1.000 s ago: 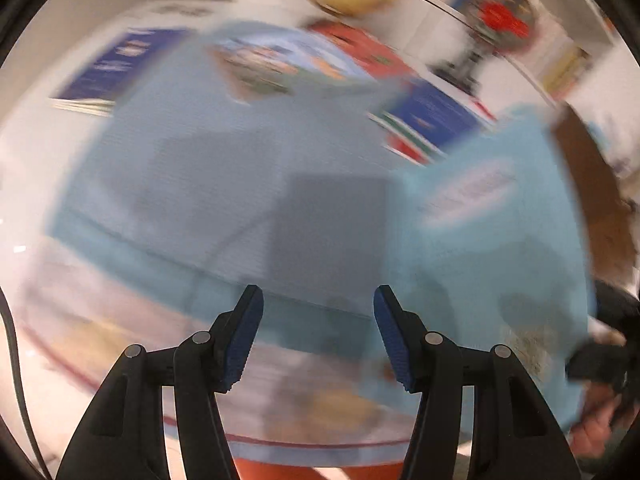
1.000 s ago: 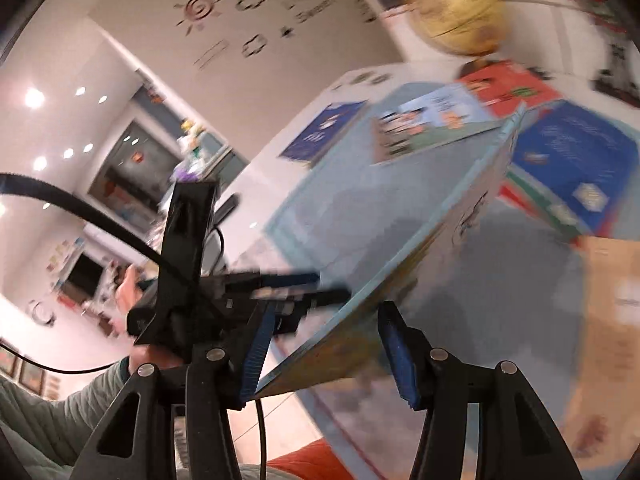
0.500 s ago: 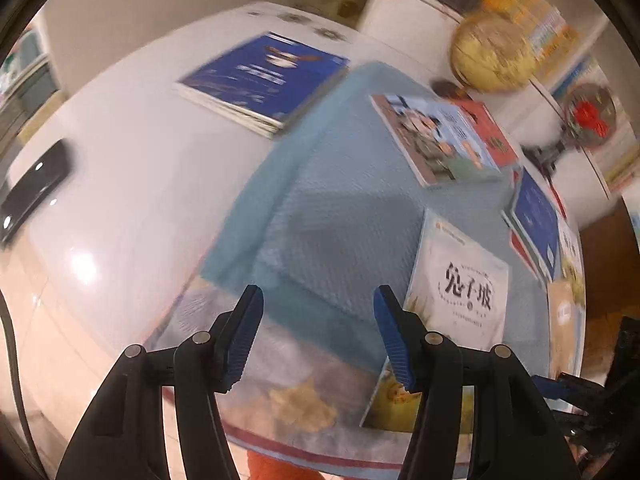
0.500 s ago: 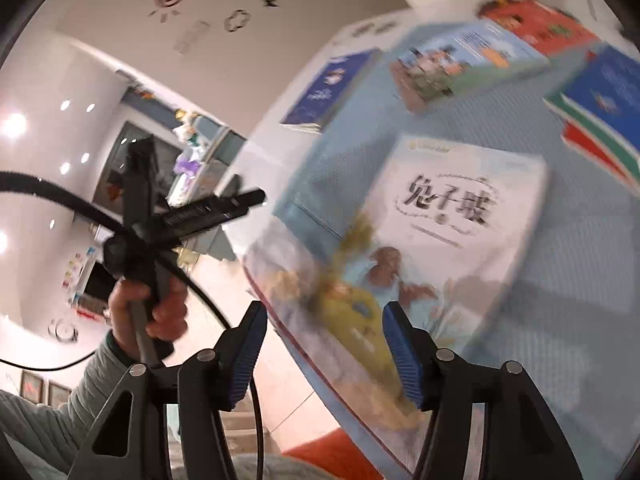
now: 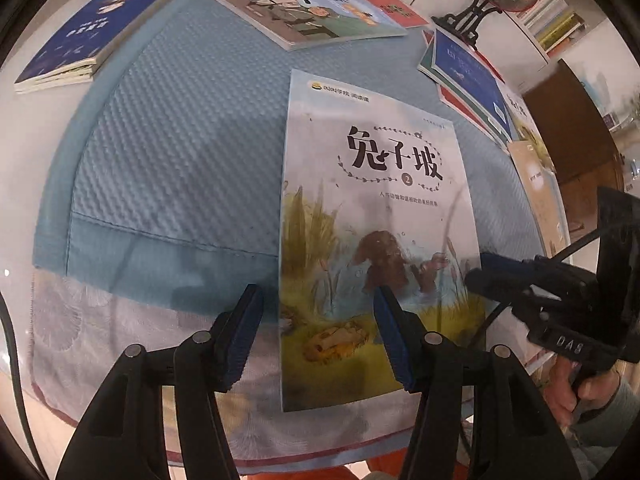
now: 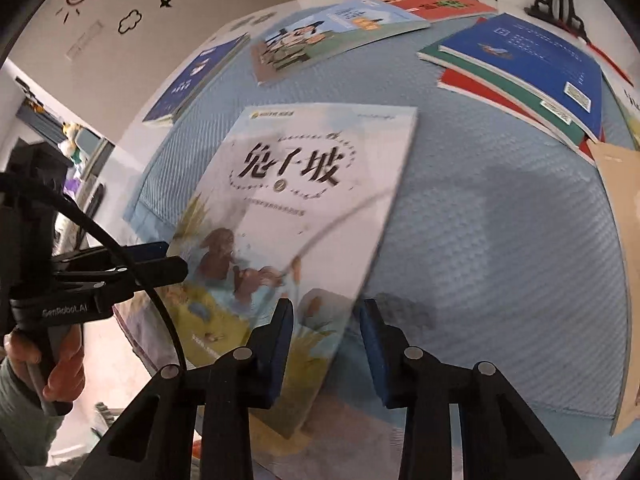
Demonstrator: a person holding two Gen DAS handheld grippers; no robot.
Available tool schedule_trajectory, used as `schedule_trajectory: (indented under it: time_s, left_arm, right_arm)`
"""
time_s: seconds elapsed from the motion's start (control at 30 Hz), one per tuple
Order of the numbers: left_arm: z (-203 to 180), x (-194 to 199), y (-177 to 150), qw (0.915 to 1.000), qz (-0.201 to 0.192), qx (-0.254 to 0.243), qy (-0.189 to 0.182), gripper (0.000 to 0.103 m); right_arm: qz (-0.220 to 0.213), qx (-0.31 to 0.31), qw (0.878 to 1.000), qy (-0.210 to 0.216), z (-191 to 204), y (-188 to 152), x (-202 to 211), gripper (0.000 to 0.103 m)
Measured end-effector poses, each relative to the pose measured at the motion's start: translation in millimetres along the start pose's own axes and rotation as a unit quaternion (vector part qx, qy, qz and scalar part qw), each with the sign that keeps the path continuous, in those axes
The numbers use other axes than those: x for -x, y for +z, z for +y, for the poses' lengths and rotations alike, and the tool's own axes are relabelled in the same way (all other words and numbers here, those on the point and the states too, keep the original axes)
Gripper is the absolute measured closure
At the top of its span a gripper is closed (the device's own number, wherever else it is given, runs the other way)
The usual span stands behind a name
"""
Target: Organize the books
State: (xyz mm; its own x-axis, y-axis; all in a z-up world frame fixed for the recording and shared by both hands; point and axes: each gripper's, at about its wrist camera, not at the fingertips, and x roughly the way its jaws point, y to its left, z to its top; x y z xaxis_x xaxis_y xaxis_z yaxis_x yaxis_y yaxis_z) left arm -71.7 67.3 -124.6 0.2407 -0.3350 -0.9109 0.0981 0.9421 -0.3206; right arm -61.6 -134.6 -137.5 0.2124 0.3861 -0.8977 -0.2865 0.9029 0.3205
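Right gripper jaws just narrowed, straddling the pale picture book's edge without pinching; left gripper half-open, empty. Only the right view shows wall stickers.

Two fisheye cameras, one riding on each hand-held claw, both tilt steeply down at a bench covered by a blue quilted mat. The left wrist view looks along the left claw from close above the near edge. The right wrist view sits equally near over the right claw, angled leftward. Both views share the pale picture book, the mat, and the scattered books beyond. Each view catches the other claw at its side.
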Motion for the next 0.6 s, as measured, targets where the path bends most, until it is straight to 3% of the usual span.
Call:
schedule_trajectory:
  time_s: [0.1,0.2,0.33,0.43,0.5,0.6]
  left_arm:
    - [5.9,1.6,1.2,0.9999,0.007,0.009,0.000,0.063]
    - [8.9,1.5,-2.3,0.9999,0.013,0.000,-0.009,0.064]
    - [10.6,2.8,-4.3,0.9993,0.013,0.003,-0.034,0.072]
    - [21.2,21.8,-7.6,0.9944,-0.017,0.031,-0.099,0.073]
    - [29.7,38.0,-8.1,0.9831,-0.042,0.060,-0.168,0.073]
    - [29.3,40.9,-8.7,0.9760,-0.053,0.071,-0.199,0.073]
  right_arm:
    - [-0.003,0.003,1.000,-0.013,4.5,-2.0,0.1,0.068]
    - [-0.003,0.009,1.000,-0.015,4.4,-6.7,2.3,0.068]
    - [-0.002,0.008,1.000,-0.017,6.0,-3.7,-2.3,0.067]
    - [-0.002,-0.018,1.000,0.009,-5.6,-3.7,0.5,0.067]
    - [-0.003,-0.042,0.998,0.040,-16.6,-5.8,3.3,0.067]
    - [-0.004,-0.082,0.993,0.089,-34.1,-8.1,4.5,0.067]
